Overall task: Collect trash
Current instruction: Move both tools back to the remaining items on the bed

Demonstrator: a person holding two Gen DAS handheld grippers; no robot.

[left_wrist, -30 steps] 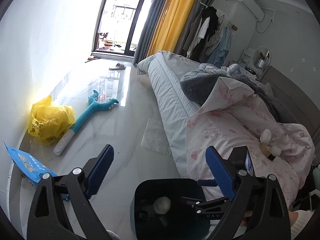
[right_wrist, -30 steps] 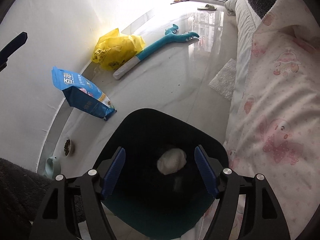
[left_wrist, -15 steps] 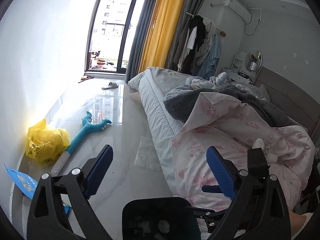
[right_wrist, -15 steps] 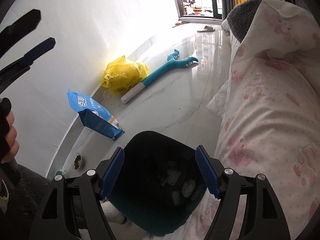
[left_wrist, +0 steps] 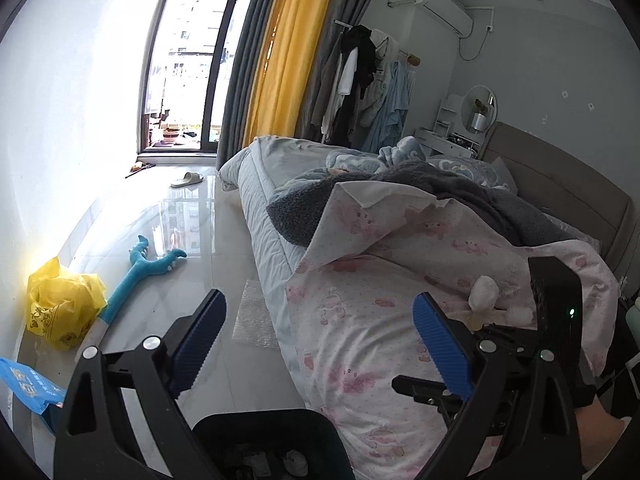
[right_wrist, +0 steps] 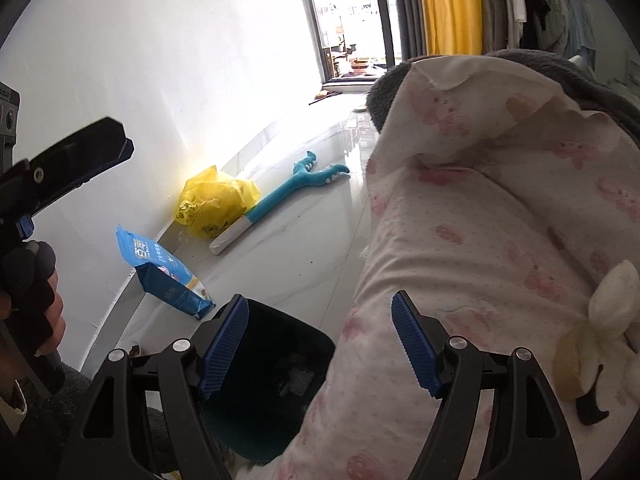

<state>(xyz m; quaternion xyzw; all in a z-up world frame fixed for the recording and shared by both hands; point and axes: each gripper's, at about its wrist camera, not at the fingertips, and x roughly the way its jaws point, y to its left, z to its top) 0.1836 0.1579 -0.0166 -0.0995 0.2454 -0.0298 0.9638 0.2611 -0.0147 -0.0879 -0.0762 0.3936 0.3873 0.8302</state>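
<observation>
In a bedroom with a glossy tiled floor (left_wrist: pixel 192 240), we stand between two pickups: our left gripper (left_wrist: pixel 318 338) and right gripper (right_wrist: pixel 320 346) both hang empty above the dark bin (right_wrist: pixel 276 392) at the foot of the bed (left_wrist: pixel 264 200), the jaws of each standing well apart with nothing between the blue pads. Scraps lie at the bottom of the bin, which sits on the floor hard against the pink patterned quilt (left_wrist: pixel 380 320). The trash left to gather, as we read it, is a crumpled white tissue (right_wrist: pixel 612 292) lying with a banana peel (right_wrist: pixel 576 360) on top of the quilt, just beside each other and off to the right of both grippers; the left wrist view shows the same pair beyond the right gripper's body. Near the wall lie a yellow plastic bag (right_wrist: pixel 216 204), a blue pouch (right_wrist: pixel 164 276) and a teal plush toy (right_wrist: pixel 296 188), and we cannot tell which of these counts as trash. We judge the next move calls for the right gripper to swing rightward over the quilt, drop its open jaws around the tissue or peel, and close without pinching the fabric, then carry the catch to the bin
</observation>
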